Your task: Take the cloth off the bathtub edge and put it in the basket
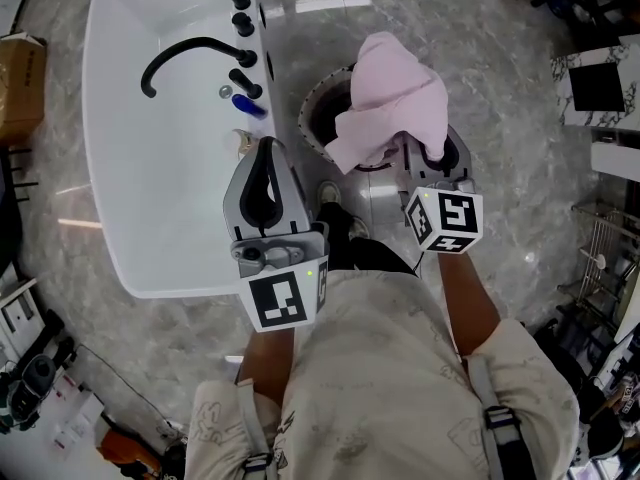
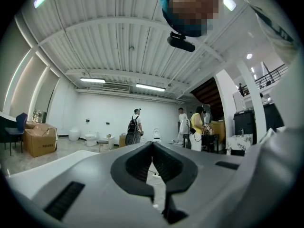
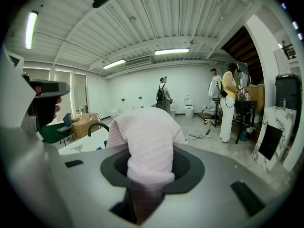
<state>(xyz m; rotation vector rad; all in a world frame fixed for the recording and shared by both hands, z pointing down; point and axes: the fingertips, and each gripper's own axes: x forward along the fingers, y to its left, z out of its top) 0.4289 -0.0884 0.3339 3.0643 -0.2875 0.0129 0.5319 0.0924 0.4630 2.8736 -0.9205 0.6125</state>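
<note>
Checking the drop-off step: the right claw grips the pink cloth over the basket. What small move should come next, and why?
Probably lower the right claw slightly and open it. The pink cloth, pinched between its jaws, hangs over the basket's opening, clear of the bathtub, so releasing there should drop it in.

Beige shirt [image 1: 390, 368] w/ 2 grey straps [image 1: 499, 426]

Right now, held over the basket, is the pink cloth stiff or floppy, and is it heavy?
Probably floppy: the cloth drapes in folds over the right gripper. Likely light, since one pinch lifts it. It should drop limply, not roll.
</note>
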